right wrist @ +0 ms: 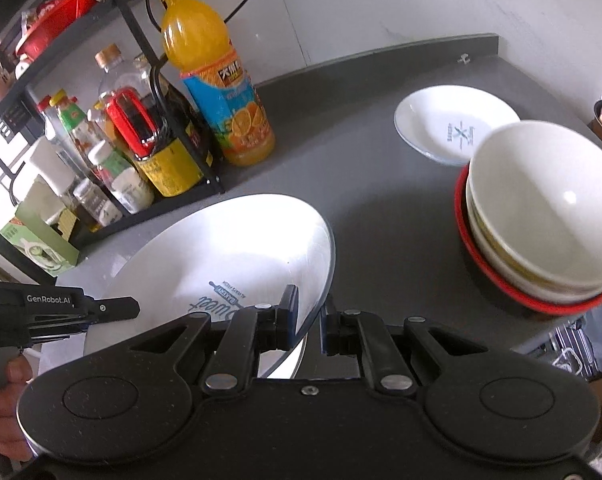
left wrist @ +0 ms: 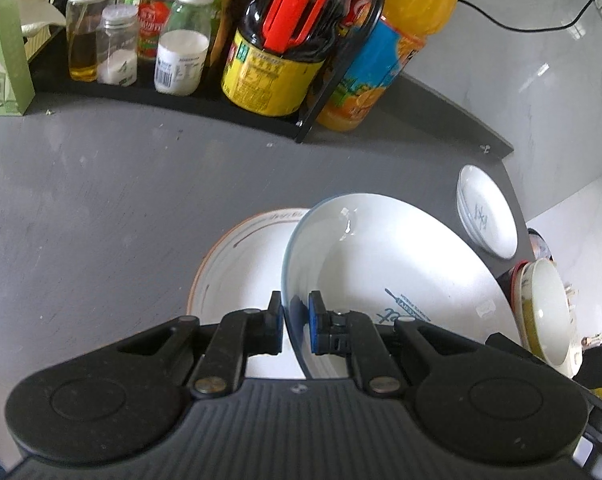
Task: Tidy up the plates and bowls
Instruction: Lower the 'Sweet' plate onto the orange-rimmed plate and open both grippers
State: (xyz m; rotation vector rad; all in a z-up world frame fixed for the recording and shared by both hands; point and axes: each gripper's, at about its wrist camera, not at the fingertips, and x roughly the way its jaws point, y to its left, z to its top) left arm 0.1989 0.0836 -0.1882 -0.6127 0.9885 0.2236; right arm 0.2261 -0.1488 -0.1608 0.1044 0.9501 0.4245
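Together, both grippers, left (left wrist: 295, 322) and right (right wrist: 308, 322), have jaws clamped on opposite rims of one plate (left wrist: 381, 264), keeping it tilted above another plate (left wrist: 237, 264), presumably for stacking.

Right gripper (right wrist: 308, 322), jaws closed on the rim of a tilted white printed plate (right wrist: 221, 264). Left gripper (right wrist: 61, 312) meets the plate's opposite edge. Stacked bowls (right wrist: 541, 216) and a small plate (right wrist: 441, 120) rest on the grey surface (right wrist: 381, 208).
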